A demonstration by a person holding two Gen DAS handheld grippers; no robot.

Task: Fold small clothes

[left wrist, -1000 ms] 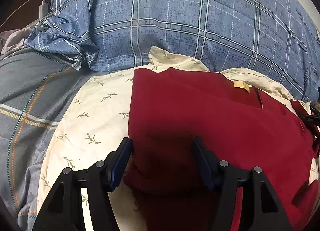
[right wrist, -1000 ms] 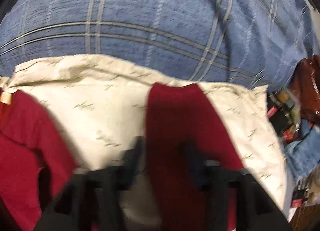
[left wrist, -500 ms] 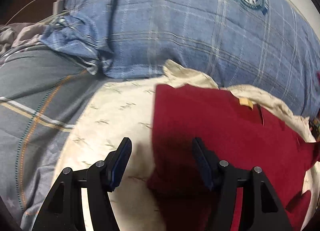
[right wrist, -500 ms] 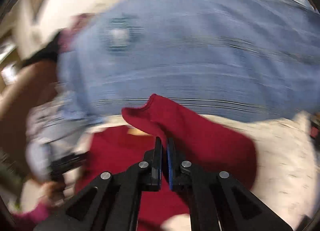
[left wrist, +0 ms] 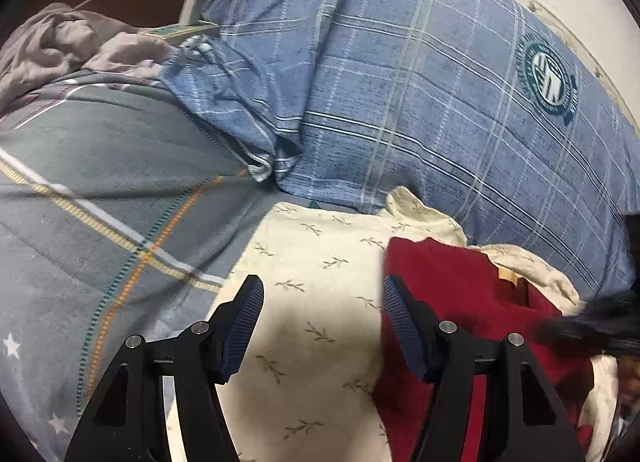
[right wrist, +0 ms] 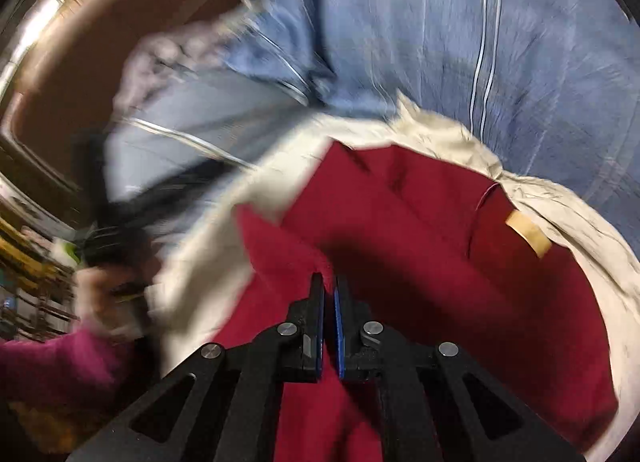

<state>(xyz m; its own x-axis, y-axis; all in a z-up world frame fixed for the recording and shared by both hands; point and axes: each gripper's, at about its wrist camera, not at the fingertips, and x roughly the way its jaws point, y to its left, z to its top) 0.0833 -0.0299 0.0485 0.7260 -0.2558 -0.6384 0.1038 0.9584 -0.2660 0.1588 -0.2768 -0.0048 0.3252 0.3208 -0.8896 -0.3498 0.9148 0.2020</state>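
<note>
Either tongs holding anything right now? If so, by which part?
Right tongs are shut on the red garment, pinching a raised fold of its cloth; which part of the garment cannot be told. Left tongs are open over the cream cloth, holding nothing.

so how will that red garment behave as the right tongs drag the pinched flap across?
Probably floppy: the red garment drapes and creases around the shut right tongs. Likely light, since a pinched edge lifts a flap. It may drag the loose cream cloth beneath.
</note>
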